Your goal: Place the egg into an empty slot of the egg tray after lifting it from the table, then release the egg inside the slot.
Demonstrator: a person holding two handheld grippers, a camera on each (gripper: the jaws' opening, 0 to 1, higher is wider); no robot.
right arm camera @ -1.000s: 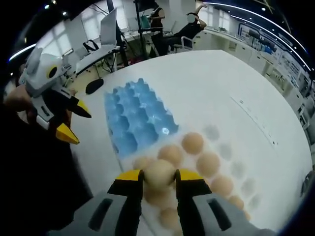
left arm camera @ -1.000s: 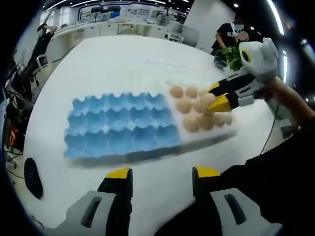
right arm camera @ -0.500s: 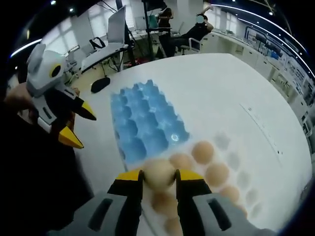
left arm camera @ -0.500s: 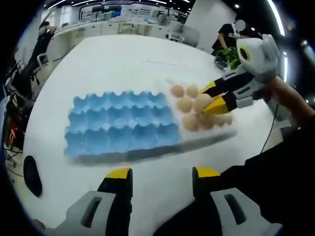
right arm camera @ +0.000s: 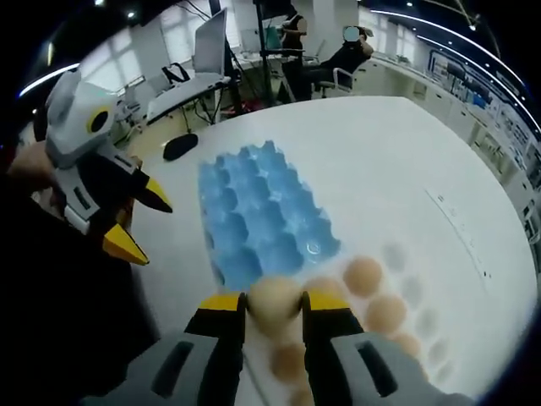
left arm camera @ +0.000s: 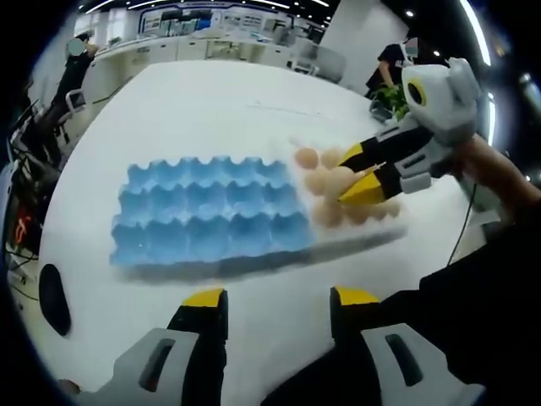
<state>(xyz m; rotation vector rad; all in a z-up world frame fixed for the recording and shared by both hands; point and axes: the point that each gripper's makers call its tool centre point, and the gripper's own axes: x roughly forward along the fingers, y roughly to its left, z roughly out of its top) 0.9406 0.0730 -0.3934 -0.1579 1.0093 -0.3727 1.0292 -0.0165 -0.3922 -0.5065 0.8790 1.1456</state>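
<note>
A blue egg tray point(left arm camera: 207, 211) point(right arm camera: 266, 220) with all slots bare lies on the white table. Right beside it stands a clear tray point(left arm camera: 372, 230) holding several tan eggs point(left arm camera: 330, 213). My right gripper point(right arm camera: 273, 303) is shut on one tan egg point(right arm camera: 275, 296) and holds it above the clear tray, near the blue tray's edge; the left gripper view has that gripper point(left arm camera: 353, 173) with the egg point(left arm camera: 342, 178) at the right. My left gripper point(left arm camera: 275, 298) hovers open over the near table edge, nothing between its jaws; the right gripper view has it point(right arm camera: 139, 218) at the left.
A black mouse-like object point(left arm camera: 55, 300) point(right arm camera: 181, 145) lies on the table near the blue tray's far end. Desks, chairs and seated people point(right arm camera: 338, 55) are beyond the table. A green plant point(left arm camera: 396, 97) stands past the clear tray.
My right gripper has lifted the egg off the cluster and carried it toward the blue tray. The left gripper has stayed where it was.
</note>
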